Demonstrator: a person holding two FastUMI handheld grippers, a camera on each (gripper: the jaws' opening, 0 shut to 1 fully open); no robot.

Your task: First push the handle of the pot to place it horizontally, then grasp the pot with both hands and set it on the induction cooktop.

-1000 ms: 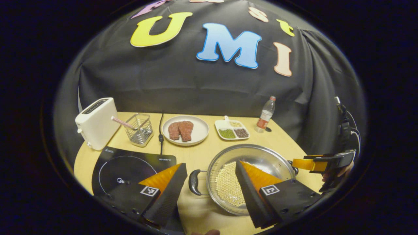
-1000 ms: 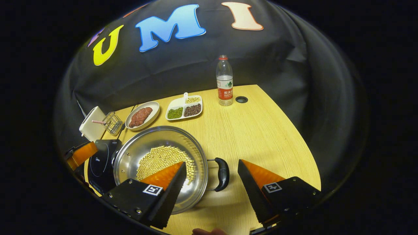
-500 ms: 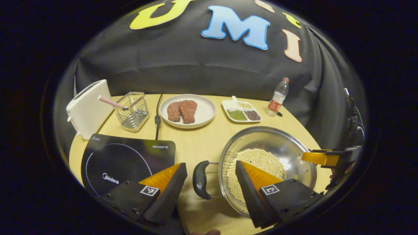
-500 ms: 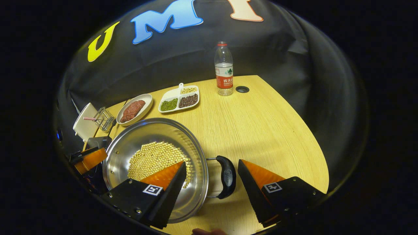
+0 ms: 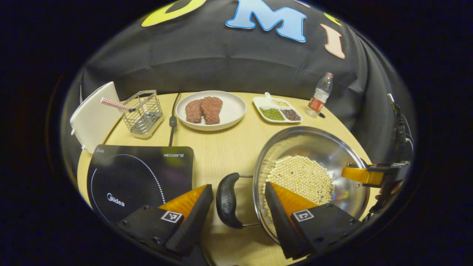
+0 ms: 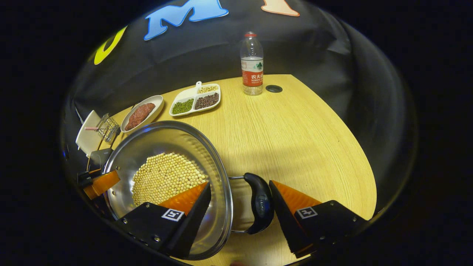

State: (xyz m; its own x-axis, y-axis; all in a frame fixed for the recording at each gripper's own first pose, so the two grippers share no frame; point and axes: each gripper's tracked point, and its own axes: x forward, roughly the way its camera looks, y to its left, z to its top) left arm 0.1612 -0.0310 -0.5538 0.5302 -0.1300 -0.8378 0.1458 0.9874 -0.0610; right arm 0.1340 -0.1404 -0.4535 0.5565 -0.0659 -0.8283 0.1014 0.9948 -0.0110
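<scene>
A steel pot (image 5: 314, 144) with pale beans (image 5: 301, 177) in it rests on the wooden table, to the right of the black induction cooktop (image 5: 140, 173). My left gripper (image 5: 237, 192) is open and straddles the pot's black left handle (image 5: 227, 199), with one finger over the pot's inside. In the right gripper view the pot (image 6: 159, 136) fills the lower left. My right gripper (image 6: 240, 190) is open around its black right handle (image 6: 260, 203), which lies close to the outer finger. Each gripper appears across the pot in the other's view: right gripper (image 5: 364, 175), left gripper (image 6: 99, 183).
Along the back stand a white toaster (image 5: 92, 118), a wire basket (image 5: 144, 112), a plate of meat (image 5: 210, 110), a divided dish of beans (image 5: 278, 112) and a water bottle (image 5: 319, 96). A power cable (image 5: 172, 118) runs to the cooktop. Bare table (image 6: 295, 140) lies right of the pot.
Both grippers have moved in lower toward the pot. Each handle now sits between a gripper's open fingers and looks larger. The pot has not visibly moved.
</scene>
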